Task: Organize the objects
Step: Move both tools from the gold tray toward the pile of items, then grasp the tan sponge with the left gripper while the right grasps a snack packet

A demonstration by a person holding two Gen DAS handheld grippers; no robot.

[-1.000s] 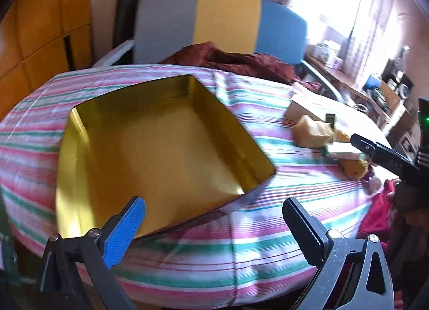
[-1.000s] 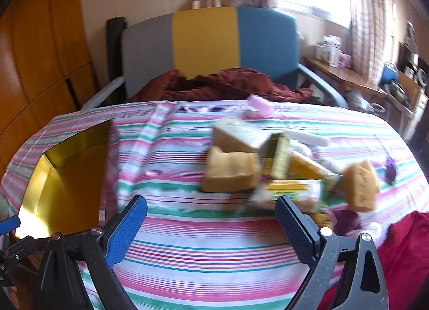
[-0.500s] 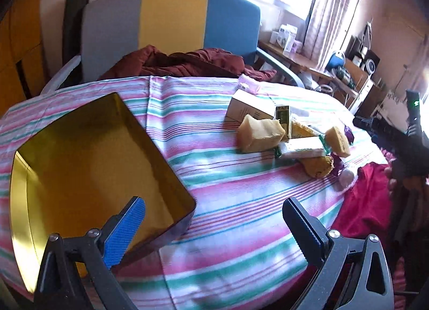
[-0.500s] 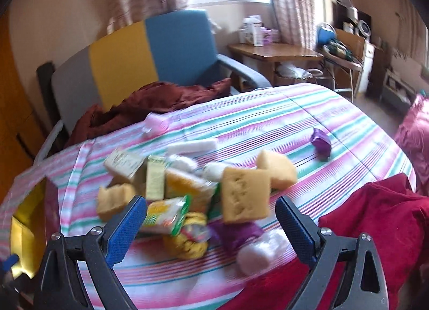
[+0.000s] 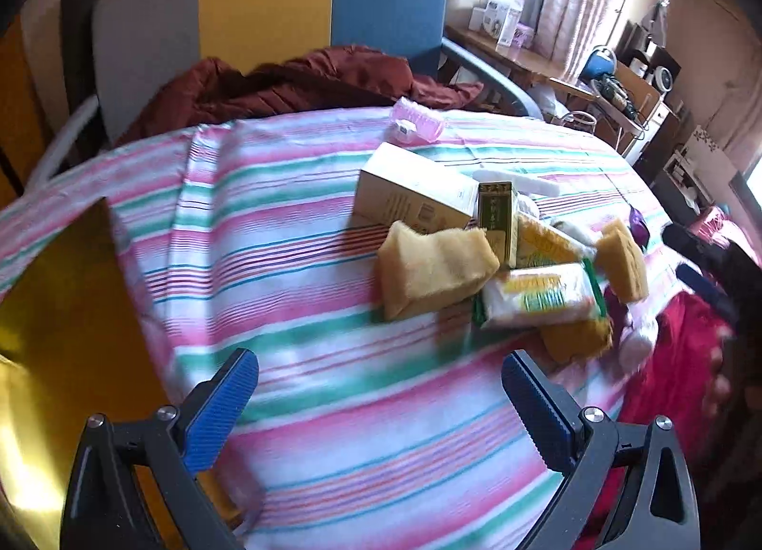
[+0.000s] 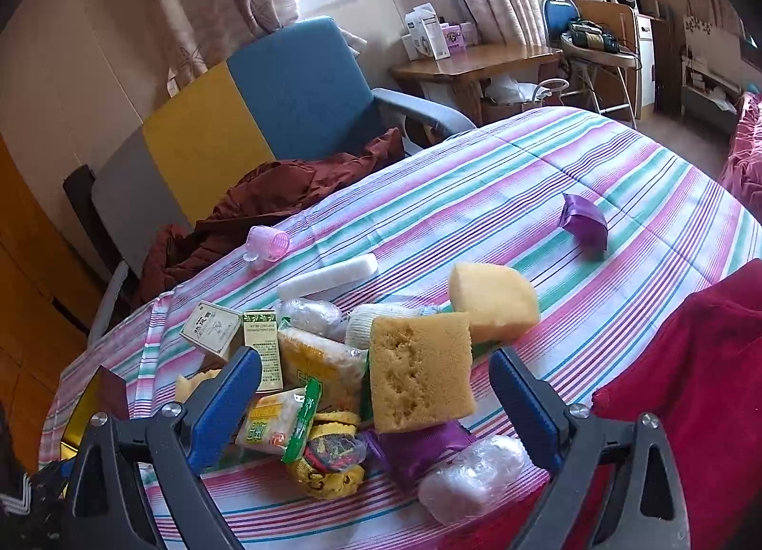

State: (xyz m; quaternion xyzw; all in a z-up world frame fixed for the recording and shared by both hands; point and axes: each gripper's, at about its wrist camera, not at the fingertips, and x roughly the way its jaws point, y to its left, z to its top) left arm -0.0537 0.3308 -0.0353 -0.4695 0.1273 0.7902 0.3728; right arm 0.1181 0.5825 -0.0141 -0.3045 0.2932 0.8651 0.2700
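Note:
A pile of small goods lies on the striped tablecloth [image 5: 295, 235]: a yellow sponge [image 5: 431, 266], a cream box [image 5: 409, 190], a green carton [image 5: 497, 216] and a noodle packet [image 5: 540, 295]. A gold tin [image 5: 62, 312] sits at the left. My left gripper [image 5: 378, 407] is open and empty, short of the pile. My right gripper [image 6: 376, 400] is open over the pile's near side, with a porous sponge [image 6: 419, 371] between its fingers, untouched. A second sponge [image 6: 493, 302], a purple packet [image 6: 583, 221], a white stick [image 6: 328, 276] and a pink roller [image 6: 269, 243] lie farther off.
A grey, yellow and blue armchair [image 5: 266, 21] with a maroon cloth [image 5: 295, 83] stands behind the table. A red cloth [image 6: 690, 388] hangs over the table's near right edge. A wooden desk [image 6: 476, 62] with boxes stands by the window.
My left gripper has swung right, from over the gold tin towards the pile. My right gripper has moved right and closer, so the porous sponge now sits between its fingers.

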